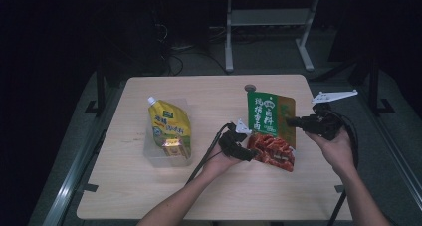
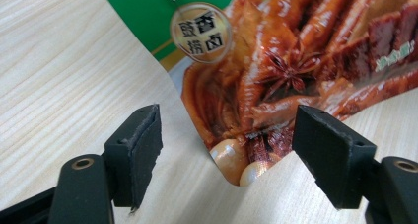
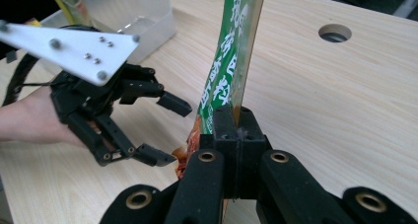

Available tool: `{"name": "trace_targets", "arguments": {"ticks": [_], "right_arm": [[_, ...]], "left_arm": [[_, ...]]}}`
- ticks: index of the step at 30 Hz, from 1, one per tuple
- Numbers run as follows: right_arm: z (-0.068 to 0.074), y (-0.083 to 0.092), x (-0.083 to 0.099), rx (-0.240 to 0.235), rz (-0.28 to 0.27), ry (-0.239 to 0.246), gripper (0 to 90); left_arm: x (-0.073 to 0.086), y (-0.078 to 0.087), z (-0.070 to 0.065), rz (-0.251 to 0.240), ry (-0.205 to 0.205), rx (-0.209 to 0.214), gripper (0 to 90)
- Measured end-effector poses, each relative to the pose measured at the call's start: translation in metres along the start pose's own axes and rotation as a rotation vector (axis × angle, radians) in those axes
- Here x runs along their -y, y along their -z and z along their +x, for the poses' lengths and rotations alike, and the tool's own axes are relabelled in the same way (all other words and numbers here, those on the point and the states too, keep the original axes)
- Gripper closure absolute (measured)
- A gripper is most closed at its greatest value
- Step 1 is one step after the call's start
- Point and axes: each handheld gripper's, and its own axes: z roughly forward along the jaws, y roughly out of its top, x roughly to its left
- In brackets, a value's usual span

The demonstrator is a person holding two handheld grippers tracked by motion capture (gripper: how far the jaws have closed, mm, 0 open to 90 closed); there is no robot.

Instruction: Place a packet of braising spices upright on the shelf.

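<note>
High view looks down on a pale wooden table (image 1: 209,186) in a dark room, with a person's two forearms coming in from the bottom edge. Near the middle right, a green and red food pouch (image 1: 271,129) with pictures of braised meat is held between the two hands, its red lower end toward the person. The right gripper (image 1: 293,121) has its jaws clamped tight on the pouch's right edge; the right gripper view shows the two black jaws pressed together on the thin edge of the pouch (image 3: 231,71), which rises upright from them. The left gripper (image 1: 251,154) sits at the pouch's lower left corner with its jaws spread wide. In the left gripper view the two black pads stand apart on either side of the pouch's red corner (image 2: 256,110), neither one touching it. At the table's left, well apart from the hands, a yellow spouted pouch (image 1: 169,124) lies in a clear plastic tub (image 1: 149,154). A small round hole (image 1: 250,88) sits near the far edge.
</note>
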Motion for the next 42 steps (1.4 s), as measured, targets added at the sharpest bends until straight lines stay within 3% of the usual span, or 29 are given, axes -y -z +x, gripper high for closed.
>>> {"name": "trace_targets", "arguments": {"ticks": [4, 8, 11, 14, 18, 19, 23, 29, 35, 39, 42], "right_arm": [[0.002, 0.004, 0.003, -0.01, -0.009, 0.033, 89.7], [0.006, 0.007, 0.005, -0.01, -0.012, 0.085, 89.7], [0.007, 0.01, 0.007, -0.024, -0.014, 0.121, 89.7], [0.008, 0.012, 0.01, -0.047, -0.022, 0.144, 89.7], [0.004, 0.013, 0.014, -0.065, -0.035, 0.137, 89.7], [0.003, 0.013, 0.016, -0.065, -0.037, 0.13, 89.6], [-0.002, 0.012, 0.02, -0.071, -0.036, 0.112, 89.4], [-0.009, 0.009, 0.025, -0.085, -0.027, 0.071, 88.6], [-0.01, 0.005, 0.025, -0.065, -0.009, 0.047, 89.3], [-0.009, 0.007, 0.023, -0.05, -0.027, 0.032, 89.8], [-0.007, 0.011, 0.019, -0.044, -0.048, 0.03, 89.8]], "left_arm": [[-0.001, 0.0, 0.004, 0.0, -0.004, 0.011, 25.2], [-0.004, 0.0, 0.006, -0.036, -0.002, 0.024, 24.6], [-0.009, -0.002, 0.01, -0.049, 0.034, 0.052, 23.6], [-0.013, -0.004, 0.009, -0.064, 0.018, 0.082, 23.1], [-0.017, -0.005, 0.007, -0.084, -0.008, 0.117, 32.7], [-0.017, -0.005, 0.008, -0.069, -0.007, 0.122, 33.5], [-0.015, -0.005, 0.011, -0.082, 0.033, 0.149, 41.2], [-0.013, -0.006, 0.01, -0.087, 0.036, 0.152, 49.3], [-0.011, -0.008, 0.008, -0.077, 0.039, 0.152, 49.8], [-0.011, -0.006, 0.009, -0.08, 0.052, 0.154, 49.3], [-0.011, -0.002, 0.01, -0.073, 0.027, 0.14, 46.9]]}}
